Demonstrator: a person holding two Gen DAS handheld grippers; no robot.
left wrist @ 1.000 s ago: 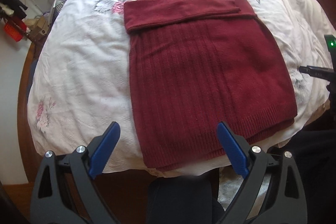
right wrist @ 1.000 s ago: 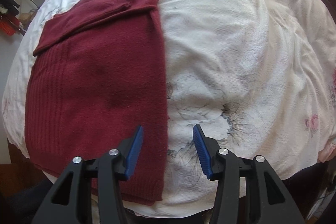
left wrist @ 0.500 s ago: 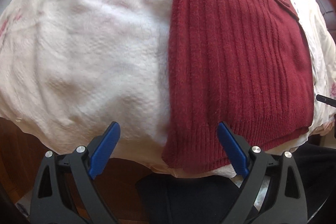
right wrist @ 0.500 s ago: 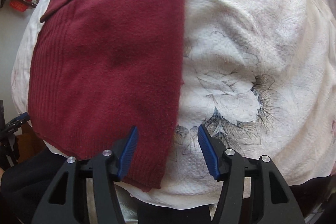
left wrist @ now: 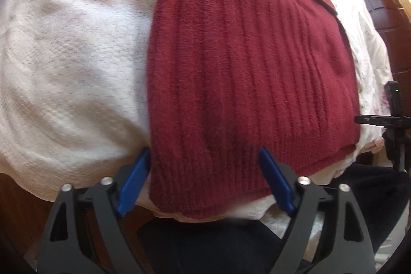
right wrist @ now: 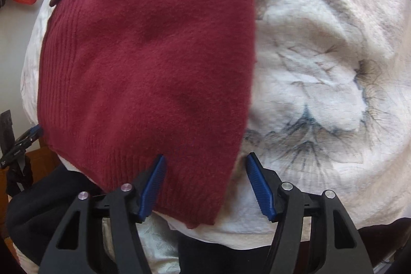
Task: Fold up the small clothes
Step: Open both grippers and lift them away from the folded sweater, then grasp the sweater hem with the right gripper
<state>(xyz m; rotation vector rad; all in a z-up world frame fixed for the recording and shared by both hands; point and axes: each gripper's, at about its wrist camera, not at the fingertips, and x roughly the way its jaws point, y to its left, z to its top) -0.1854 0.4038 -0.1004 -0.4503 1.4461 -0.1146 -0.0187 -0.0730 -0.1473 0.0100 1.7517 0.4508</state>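
Left wrist view: left gripper (left wrist: 203, 179) and right gripper (right wrist: 205, 186), fingers wide, straddle the maroon sweater (left wrist: 246, 63) hem corners for grasping.

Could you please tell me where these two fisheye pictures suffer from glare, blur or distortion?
Left wrist view: top right blows out white beside the brown wooden door; the dark red ribbed knit sweater looks slightly soft. Right wrist view: even light, the white flower-printed bedspread bulges with fisheye curvature.

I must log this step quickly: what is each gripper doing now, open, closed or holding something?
Left gripper: open, fingers either side of the sweater's bottom left corner, not holding it.
Right gripper: open around the bottom right corner, holding nothing.
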